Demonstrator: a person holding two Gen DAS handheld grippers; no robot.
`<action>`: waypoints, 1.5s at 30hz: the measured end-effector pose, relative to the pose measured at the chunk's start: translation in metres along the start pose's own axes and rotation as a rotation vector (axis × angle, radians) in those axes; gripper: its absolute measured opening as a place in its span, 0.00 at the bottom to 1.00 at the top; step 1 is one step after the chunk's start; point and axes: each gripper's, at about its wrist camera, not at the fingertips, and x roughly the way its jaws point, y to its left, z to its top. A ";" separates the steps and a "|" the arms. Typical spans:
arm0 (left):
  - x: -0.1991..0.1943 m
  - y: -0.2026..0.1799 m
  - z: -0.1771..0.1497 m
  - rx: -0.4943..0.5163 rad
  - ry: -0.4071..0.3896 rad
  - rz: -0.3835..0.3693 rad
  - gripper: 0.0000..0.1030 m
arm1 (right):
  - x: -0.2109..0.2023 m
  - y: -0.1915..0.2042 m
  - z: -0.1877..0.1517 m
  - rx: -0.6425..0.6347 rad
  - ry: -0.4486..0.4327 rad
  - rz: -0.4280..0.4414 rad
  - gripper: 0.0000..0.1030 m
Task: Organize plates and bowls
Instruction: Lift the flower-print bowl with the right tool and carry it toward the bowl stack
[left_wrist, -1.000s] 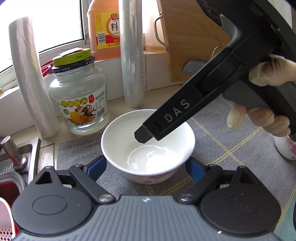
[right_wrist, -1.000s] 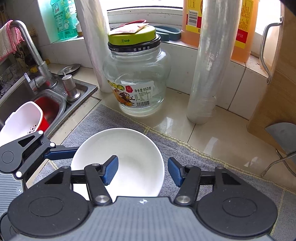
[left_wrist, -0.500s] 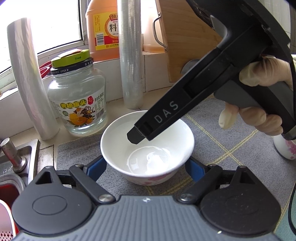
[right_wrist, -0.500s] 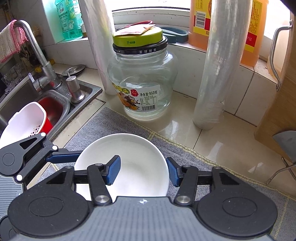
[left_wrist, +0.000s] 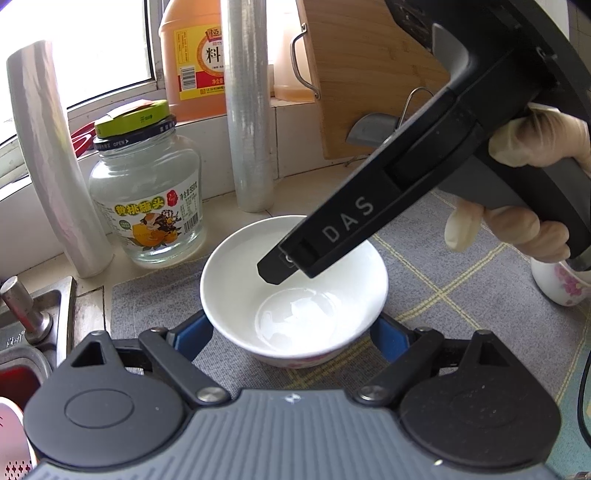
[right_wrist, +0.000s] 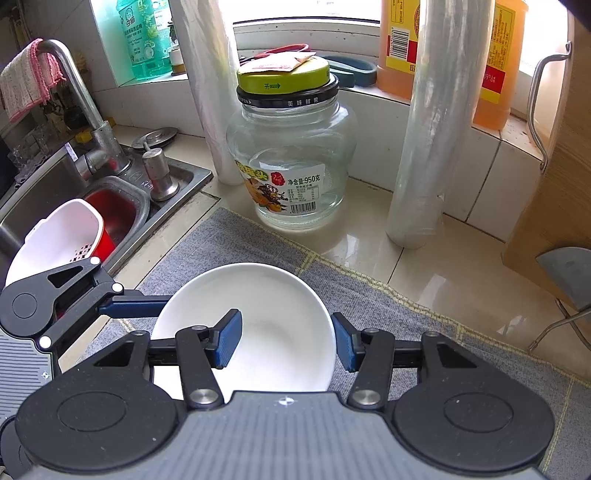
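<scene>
A white bowl (left_wrist: 295, 291) sat on the grey mat (left_wrist: 461, 284) between the left gripper (left_wrist: 291, 334)'s 2 blue pads (left_wrist: 192, 338). The right gripper (left_wrist: 273, 271), held by a gloved hand (left_wrist: 524, 192), reached into it beside a glass jar (left_wrist: 146, 199).

Two hand-held grippers, both angled downward.
The right gripper (right_wrist: 286, 338) has just closed, one finger inside the bowl (right_wrist: 280, 295), one outside its rim; the left gripper (left_wrist: 291, 334) straddles it; a gloved hand (left_wrist: 532, 184) grips the right handle.
</scene>
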 end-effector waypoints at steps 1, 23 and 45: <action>-0.002 -0.001 0.000 0.002 0.001 -0.004 0.88 | -0.001 0.001 -0.001 -0.002 0.001 0.000 0.56; -0.063 -0.038 0.002 0.080 0.014 -0.052 0.88 | -0.072 0.028 -0.040 0.017 -0.052 -0.029 0.56; -0.083 -0.097 0.018 0.187 0.010 -0.184 0.88 | -0.147 0.016 -0.100 0.121 -0.122 -0.143 0.57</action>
